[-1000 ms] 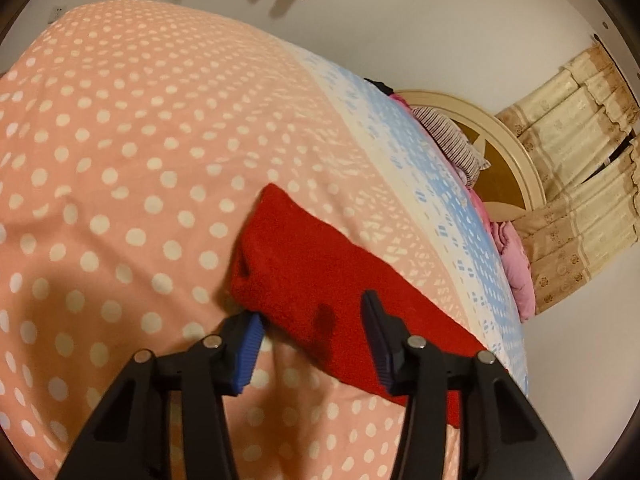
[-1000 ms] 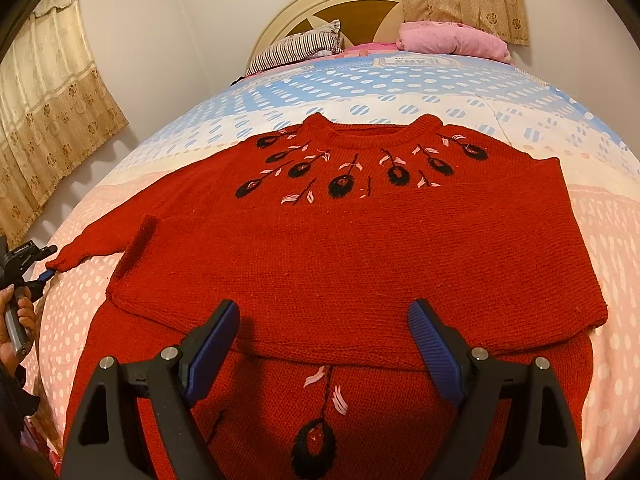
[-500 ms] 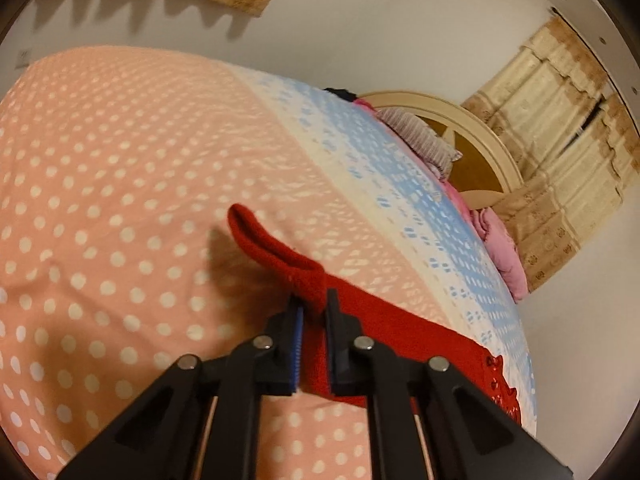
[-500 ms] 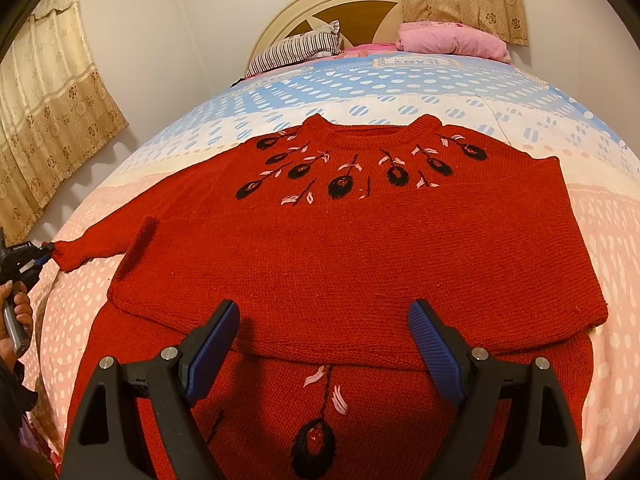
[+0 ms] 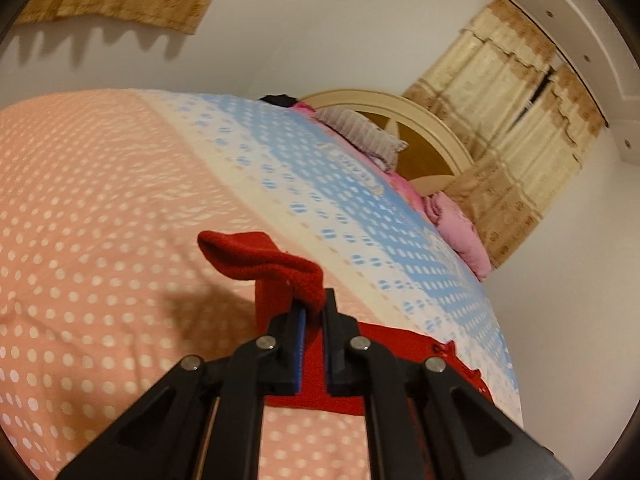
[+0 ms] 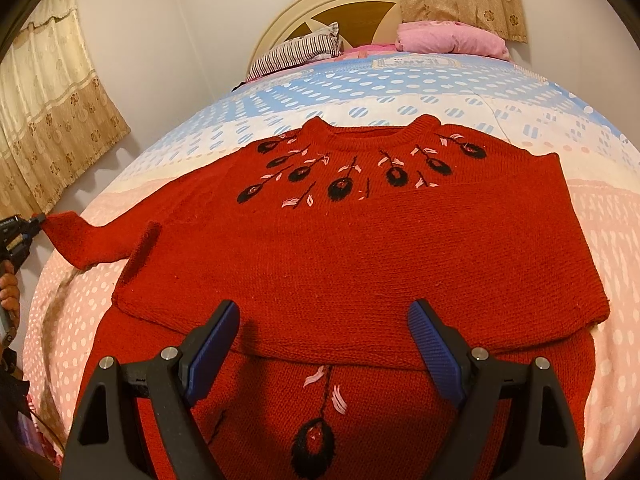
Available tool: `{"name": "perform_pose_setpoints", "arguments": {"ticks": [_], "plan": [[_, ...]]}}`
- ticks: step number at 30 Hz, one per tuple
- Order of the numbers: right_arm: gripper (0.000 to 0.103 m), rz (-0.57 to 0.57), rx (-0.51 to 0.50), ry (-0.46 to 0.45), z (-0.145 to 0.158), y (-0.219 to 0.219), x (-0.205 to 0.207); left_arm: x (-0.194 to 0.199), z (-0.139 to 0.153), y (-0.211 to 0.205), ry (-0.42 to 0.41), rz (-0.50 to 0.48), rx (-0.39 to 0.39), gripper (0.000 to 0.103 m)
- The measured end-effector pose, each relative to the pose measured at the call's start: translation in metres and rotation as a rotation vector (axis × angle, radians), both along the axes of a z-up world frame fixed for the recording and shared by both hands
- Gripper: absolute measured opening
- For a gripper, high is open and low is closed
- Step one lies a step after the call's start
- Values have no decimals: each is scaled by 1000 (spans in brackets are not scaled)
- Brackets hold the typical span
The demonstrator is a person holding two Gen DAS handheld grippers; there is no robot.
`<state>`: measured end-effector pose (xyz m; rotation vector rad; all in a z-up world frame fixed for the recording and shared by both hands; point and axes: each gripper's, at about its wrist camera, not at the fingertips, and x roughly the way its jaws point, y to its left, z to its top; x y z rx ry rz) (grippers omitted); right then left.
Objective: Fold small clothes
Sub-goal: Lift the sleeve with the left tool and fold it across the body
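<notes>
A red knitted sweater point(image 6: 360, 248) with black and pink embroidery lies front up on the bed, one sleeve folded across its body. My left gripper point(image 5: 314, 312) is shut on the cuff of the other sleeve point(image 5: 260, 256) and holds it lifted off the bedspread; it also shows at the left edge of the right wrist view point(image 6: 38, 220), with the sleeve point(image 6: 76, 240) raised. My right gripper point(image 6: 324, 344) is open and empty, hovering above the sweater's lower part.
The bed has a pink dotted and blue bedspread point(image 6: 600, 216). A striped pillow point(image 6: 296, 54) and a pink pillow point(image 6: 448, 38) lie at the cream headboard point(image 6: 328, 8). Curtains point(image 6: 44, 120) hang at the left wall. The bed's left edge is near the left gripper.
My left gripper closed on the sleeve cuff and lifted it off the bedspread. The right gripper has not moved.
</notes>
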<state>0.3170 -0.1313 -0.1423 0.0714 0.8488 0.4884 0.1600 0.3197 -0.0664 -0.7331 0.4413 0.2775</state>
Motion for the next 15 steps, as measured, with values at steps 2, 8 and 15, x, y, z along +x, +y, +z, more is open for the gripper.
{"name": "perform_pose_setpoints", "arguments": {"ticks": [2, 8, 15], "plan": [[87, -1, 4, 0, 0, -1, 0, 5, 8, -8, -10, -27, 11, 7], [87, -3, 26, 2, 0, -4, 0, 15, 34, -33, -43, -102, 47, 7], [87, -7, 57, 5, 0, -8, 0, 29, 64, -61, -100, -172, 61, 7]]}}
